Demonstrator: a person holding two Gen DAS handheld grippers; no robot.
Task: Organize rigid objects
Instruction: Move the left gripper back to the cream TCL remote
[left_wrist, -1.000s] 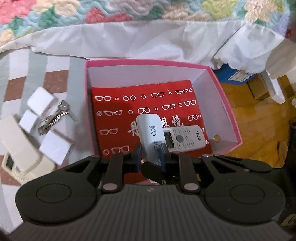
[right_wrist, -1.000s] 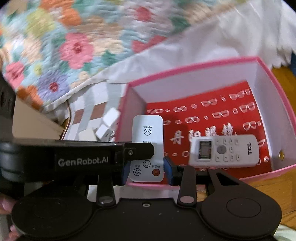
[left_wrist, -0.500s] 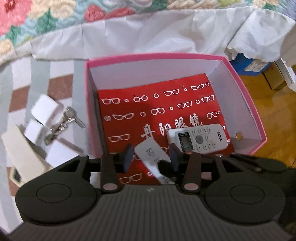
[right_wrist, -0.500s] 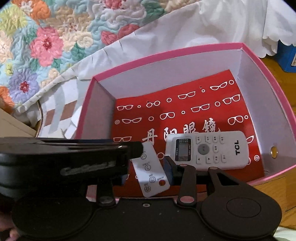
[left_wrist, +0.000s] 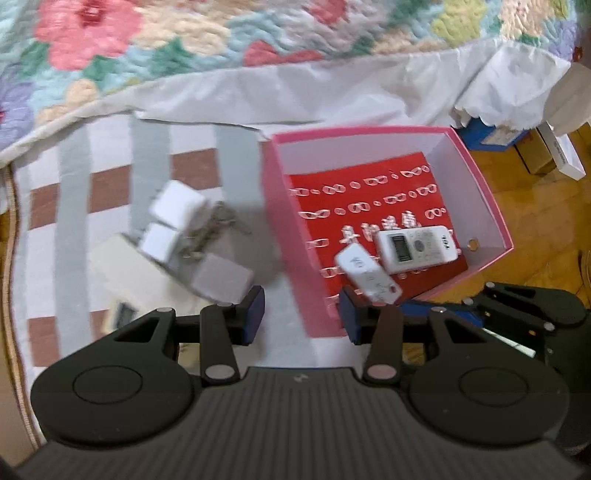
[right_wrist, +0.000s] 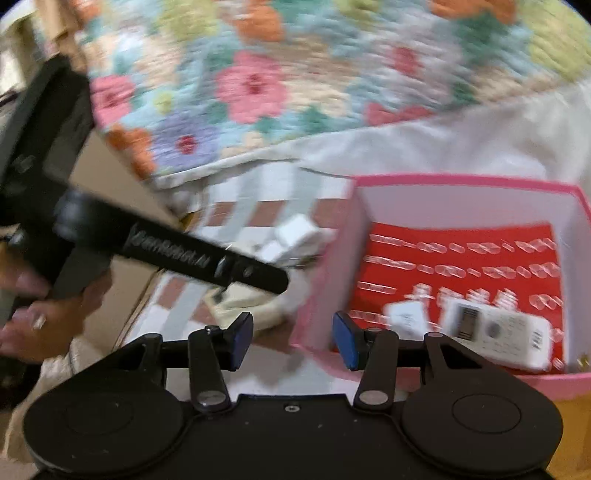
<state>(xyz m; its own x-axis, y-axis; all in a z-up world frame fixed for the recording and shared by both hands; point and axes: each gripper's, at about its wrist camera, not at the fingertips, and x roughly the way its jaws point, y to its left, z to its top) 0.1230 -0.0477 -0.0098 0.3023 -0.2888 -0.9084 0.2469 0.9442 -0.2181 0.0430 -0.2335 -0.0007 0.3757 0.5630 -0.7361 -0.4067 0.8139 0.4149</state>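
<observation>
In pink box (left_wrist: 491, 206): small remote (left_wrist: 367, 273), beyond empty left hand-held gripper (left_wrist: 301, 314).

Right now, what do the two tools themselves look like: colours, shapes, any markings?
Both are matt black plastic. The left tool has two round discs on a ribbed body, hinged link arms with silver pivot pins, and blue pads on its fingers. The right tool has the same shape, with a smooth body and blue pads. The right wrist view also shows the left tool's side with blurred white lettering.
</observation>
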